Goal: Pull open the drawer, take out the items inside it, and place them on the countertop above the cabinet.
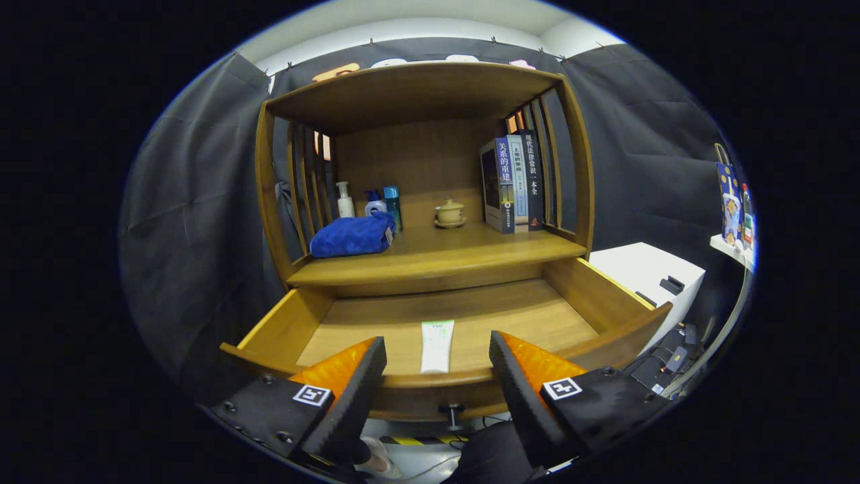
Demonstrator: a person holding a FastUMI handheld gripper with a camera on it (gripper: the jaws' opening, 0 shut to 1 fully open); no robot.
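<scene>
The wooden drawer (pixel 578 289) is pulled out toward me, its front rail just beyond my fingertips. A white tube (pixel 437 345) with a green end lies flat on the drawer floor, lengthwise, right in line with the gap between my fingers. My gripper (pixel 437 351) is open and holds nothing; its fingers hover over the drawer's front edge, either side of the tube. The countertop (pixel 457 252) lies above the drawer, at the back. A small knob (pixel 451 409) sticks out of the drawer front below.
On the countertop sit a folded blue towel (pixel 353 235), three bottles (pixel 371 202) behind it, a small lidded cup (pixel 449 213) on a saucer and upright books (pixel 514 183). A shelf roof spans above. A white cabinet (pixel 648 272) stands to the right.
</scene>
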